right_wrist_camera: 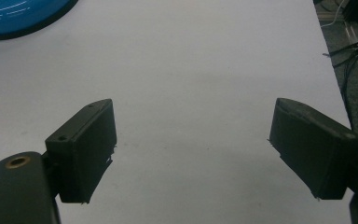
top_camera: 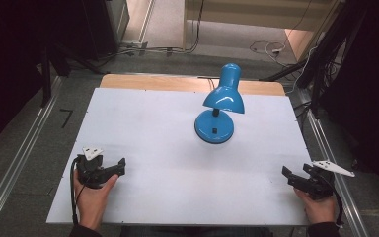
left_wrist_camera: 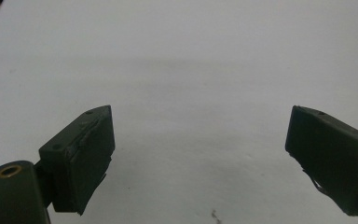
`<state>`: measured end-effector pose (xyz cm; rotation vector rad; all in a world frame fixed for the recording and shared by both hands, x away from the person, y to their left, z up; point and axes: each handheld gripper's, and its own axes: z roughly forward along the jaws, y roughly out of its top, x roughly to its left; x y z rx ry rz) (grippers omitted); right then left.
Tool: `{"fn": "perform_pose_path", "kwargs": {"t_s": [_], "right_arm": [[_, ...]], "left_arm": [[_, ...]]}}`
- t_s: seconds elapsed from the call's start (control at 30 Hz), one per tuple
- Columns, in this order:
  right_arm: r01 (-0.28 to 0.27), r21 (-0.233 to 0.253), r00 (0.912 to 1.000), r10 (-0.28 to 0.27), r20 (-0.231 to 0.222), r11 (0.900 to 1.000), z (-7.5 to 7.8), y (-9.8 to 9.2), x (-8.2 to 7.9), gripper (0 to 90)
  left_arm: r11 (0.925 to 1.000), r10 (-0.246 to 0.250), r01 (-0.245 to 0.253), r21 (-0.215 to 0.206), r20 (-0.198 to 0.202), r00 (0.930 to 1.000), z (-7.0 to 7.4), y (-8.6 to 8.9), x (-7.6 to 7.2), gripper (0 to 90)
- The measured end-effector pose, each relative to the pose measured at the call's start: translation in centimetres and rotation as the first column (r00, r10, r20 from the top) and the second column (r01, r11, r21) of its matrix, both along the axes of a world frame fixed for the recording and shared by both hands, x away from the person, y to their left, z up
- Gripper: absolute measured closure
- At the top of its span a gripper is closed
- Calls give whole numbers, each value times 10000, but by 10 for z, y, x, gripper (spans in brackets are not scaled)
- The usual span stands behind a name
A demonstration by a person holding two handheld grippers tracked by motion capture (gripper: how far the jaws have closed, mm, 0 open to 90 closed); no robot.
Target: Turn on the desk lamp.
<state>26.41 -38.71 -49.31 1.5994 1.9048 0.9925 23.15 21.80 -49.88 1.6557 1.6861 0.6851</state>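
A blue desk lamp [top_camera: 219, 103] stands upright on the white table [top_camera: 168, 148], right of centre toward the back, its shade pointing down over its round base [top_camera: 214, 127]. My left gripper [top_camera: 121, 168] rests near the front left, held in a hand, jaws wide apart with nothing between them [left_wrist_camera: 199, 140]. My right gripper [top_camera: 290, 175] sits at the front right edge, also open and empty [right_wrist_camera: 193, 135]. The edge of the lamp base [right_wrist_camera: 23, 16] shows at the top left of the right gripper view.
A wooden strip [top_camera: 187, 83] borders the table's far edge. Metal rails [top_camera: 24, 153] run along both sides of the table. Cables [top_camera: 271, 48] lie on the floor behind and to the right [right_wrist_camera: 349, 60].
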Motion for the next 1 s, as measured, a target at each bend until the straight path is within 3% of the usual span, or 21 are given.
{"fn": "perform_pose_path", "kwargs": {"t_s": [0.1,0.2,1.0], "right_arm": [[-3,3,10000,3,-4,10000,0,1,0,132],[-28,3,10000,28,46,10000,1,1,0,132],[-608,-187,9981,610,108,9980,6,40,22,132]], "left_arm": [[9993,74,-93,375,511,9987,5,-5,-5,56],[9988,121,-158,474,771,9969,8,-6,-8,56],[9992,216,-253,311,1154,9931,8,-6,-16,57]]}}
